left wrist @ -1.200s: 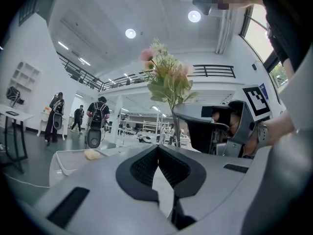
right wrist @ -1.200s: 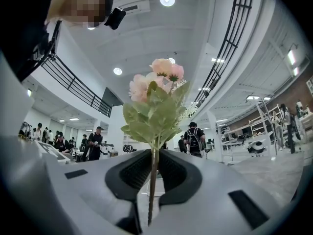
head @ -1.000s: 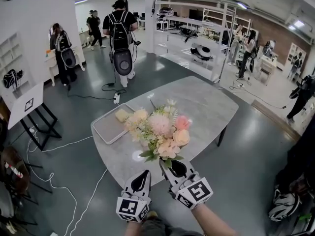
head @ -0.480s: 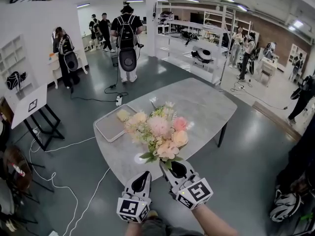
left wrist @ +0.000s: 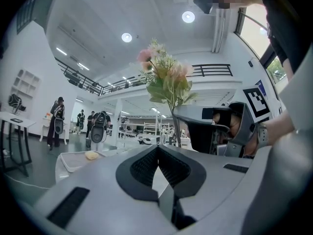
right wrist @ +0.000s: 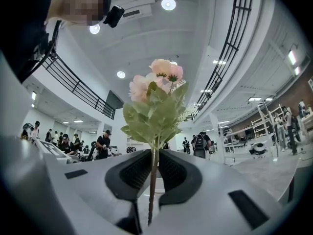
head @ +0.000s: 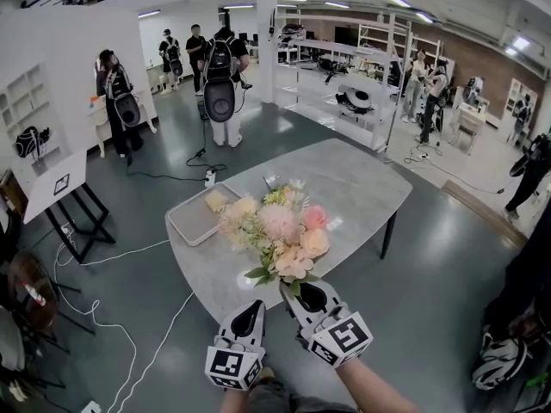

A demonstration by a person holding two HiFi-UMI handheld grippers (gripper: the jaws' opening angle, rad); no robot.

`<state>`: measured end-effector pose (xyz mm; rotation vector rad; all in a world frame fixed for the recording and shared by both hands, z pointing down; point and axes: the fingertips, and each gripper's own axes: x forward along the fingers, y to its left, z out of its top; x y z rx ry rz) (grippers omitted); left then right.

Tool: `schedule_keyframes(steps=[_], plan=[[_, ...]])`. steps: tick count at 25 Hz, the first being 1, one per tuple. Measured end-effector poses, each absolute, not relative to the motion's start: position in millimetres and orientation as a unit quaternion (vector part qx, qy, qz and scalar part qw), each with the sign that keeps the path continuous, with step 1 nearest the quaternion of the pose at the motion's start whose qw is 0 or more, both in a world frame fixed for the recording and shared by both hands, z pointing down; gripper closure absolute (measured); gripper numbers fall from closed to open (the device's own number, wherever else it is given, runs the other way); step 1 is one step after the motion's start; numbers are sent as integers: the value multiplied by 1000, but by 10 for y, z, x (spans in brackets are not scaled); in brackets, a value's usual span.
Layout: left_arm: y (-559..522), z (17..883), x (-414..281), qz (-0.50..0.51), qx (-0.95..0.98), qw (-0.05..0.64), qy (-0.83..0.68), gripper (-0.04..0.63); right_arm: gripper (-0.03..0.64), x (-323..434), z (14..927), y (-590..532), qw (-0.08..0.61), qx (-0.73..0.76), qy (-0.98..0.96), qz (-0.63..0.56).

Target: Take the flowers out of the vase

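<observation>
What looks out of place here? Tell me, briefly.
Nothing spilled or broken. One oddity: the flowers are in no vase; the right gripper clamps their stem, holding them over the table. No vase shows clearly.

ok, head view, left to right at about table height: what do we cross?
White marker board on its stand → tray → flowers → person at the right edge.
</observation>
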<state>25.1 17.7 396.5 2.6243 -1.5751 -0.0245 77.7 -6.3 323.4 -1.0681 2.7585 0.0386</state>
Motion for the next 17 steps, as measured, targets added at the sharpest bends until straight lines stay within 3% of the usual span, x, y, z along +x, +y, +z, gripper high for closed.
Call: schedule_keyframes(steps=[17], plan=[[444,3968,400,-4,854,34,-520,586,558,973,3266,182,105,-359,927,7]])
